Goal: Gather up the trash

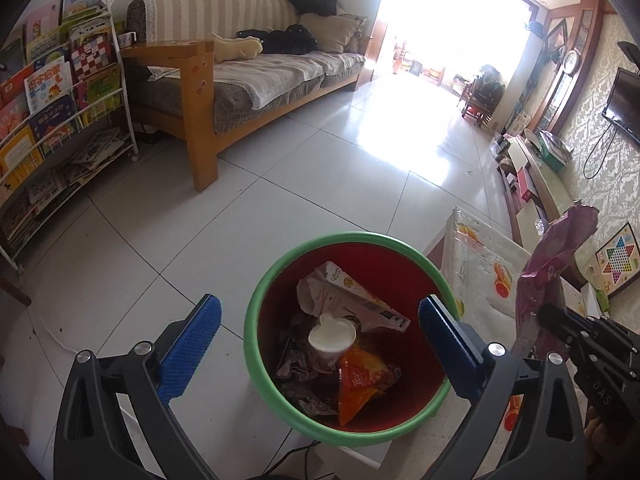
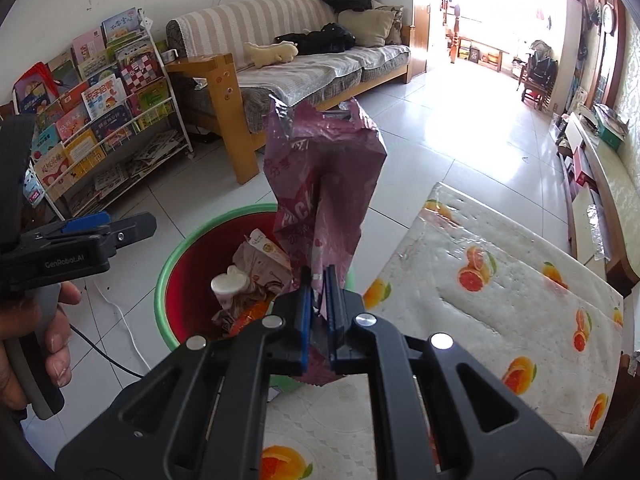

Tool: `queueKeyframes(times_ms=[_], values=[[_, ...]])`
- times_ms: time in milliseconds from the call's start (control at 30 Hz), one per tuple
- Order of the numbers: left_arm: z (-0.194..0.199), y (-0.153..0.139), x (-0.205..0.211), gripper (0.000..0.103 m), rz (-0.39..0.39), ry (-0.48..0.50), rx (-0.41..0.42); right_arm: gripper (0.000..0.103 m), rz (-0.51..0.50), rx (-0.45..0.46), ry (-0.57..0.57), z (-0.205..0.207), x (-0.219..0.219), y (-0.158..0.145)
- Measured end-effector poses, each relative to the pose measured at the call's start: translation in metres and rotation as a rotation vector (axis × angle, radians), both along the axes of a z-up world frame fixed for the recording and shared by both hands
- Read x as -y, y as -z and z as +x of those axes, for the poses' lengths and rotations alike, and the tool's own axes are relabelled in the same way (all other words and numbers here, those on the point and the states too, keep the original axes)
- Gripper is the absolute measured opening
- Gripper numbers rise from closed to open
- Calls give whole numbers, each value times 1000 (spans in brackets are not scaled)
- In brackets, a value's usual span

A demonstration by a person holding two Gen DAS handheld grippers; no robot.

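A red bin with a green rim [image 1: 280, 268] stands on the floor beside a low table; it also shows in the right wrist view [image 2: 176, 256]. Inside lie a white cup [image 1: 332, 336], an orange packet [image 1: 360, 380] and a paper wrapper [image 1: 352, 292]. My left gripper [image 1: 320, 344] is open and empty right above the bin. My right gripper [image 2: 319, 280] is shut on a purple snack bag [image 2: 324, 168], held upright at the table's edge next to the bin. The bag also shows in the left wrist view [image 1: 552, 264].
The table wears an orange-print cloth [image 2: 500, 288]. A wooden sofa [image 1: 240, 80] and a rack of children's books [image 1: 60, 100] stand beyond the bin. A low TV bench [image 1: 536, 176] runs along the right wall. A cable [image 2: 116, 320] lies on the tiled floor.
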State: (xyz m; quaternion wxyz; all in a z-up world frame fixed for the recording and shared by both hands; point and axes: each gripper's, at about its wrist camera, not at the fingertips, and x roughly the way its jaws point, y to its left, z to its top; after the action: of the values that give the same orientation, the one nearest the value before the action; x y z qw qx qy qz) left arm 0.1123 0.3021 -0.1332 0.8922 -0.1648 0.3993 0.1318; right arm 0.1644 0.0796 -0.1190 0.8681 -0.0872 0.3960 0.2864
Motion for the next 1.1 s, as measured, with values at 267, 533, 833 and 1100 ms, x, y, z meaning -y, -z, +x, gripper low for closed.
queueKeyframes(times_ms=[267,533,833,1100], values=[[-16,-6,-23,95,18,-46,21,36,-14,-35,-62,2,-46,9],[-13,-4,-22,95,7,-52,21,89,-16,15,-36,-4,-37,-7],[-3,-25,32,95,18,61,48,96,5,71,50,-10,18,-36],[-4,-54,114,95,44,221,111,98,3,148,184,-32,92,-63]])
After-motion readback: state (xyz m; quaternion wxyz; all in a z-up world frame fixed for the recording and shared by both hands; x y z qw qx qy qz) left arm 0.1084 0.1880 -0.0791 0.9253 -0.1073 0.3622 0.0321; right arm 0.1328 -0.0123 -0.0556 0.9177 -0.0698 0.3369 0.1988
